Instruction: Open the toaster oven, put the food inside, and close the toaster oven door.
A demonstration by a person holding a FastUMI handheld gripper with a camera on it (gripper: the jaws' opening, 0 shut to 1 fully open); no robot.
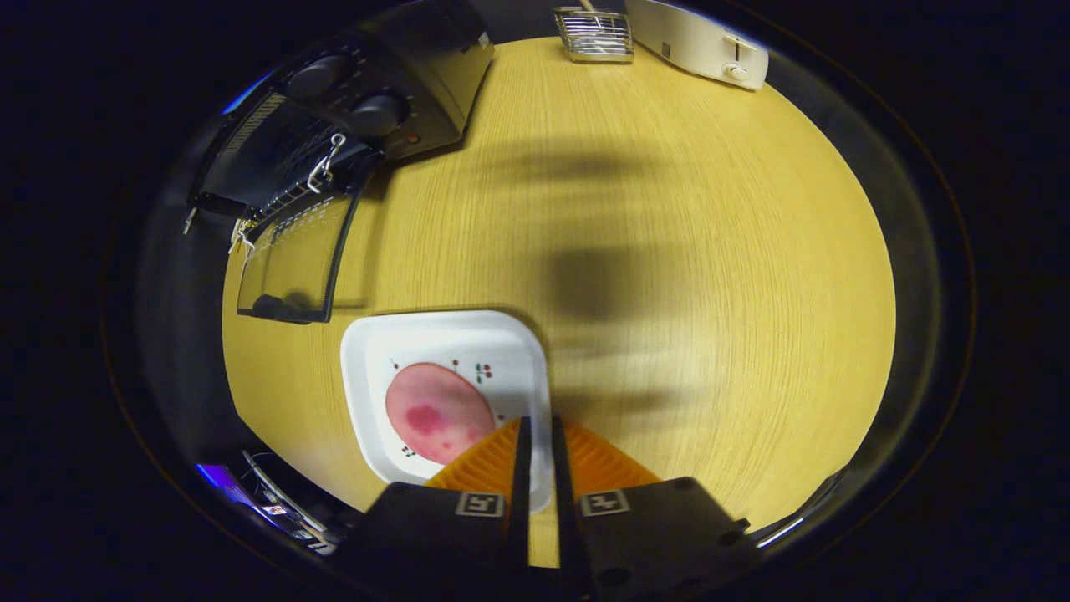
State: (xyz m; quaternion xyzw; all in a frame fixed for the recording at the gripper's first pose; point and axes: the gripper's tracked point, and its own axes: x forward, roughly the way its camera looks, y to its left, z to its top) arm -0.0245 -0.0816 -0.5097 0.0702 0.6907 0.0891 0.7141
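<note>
The black toaster oven (380, 100) stands at the far left of the wooden table, turned sideways to me. Its glass door (292, 255) hangs open and lies flat toward me, with the wire rack (292, 180) showing inside. A white square plate (376, 359) sits just ahead of my fingers and to their left. On it lies a round pink slice of food (439, 412). My gripper (538, 428) hovers over the plate's right rim. Its orange fingers (493, 464) are shut with only a thin slit between them and nothing held.
A white pop-up toaster (698, 42) and a small metal wire rack (595, 35) stand at the table's far edge. Bare wooden tabletop (685, 251) stretches ahead and to the right of the fingers. The table's near-left edge runs close below the plate.
</note>
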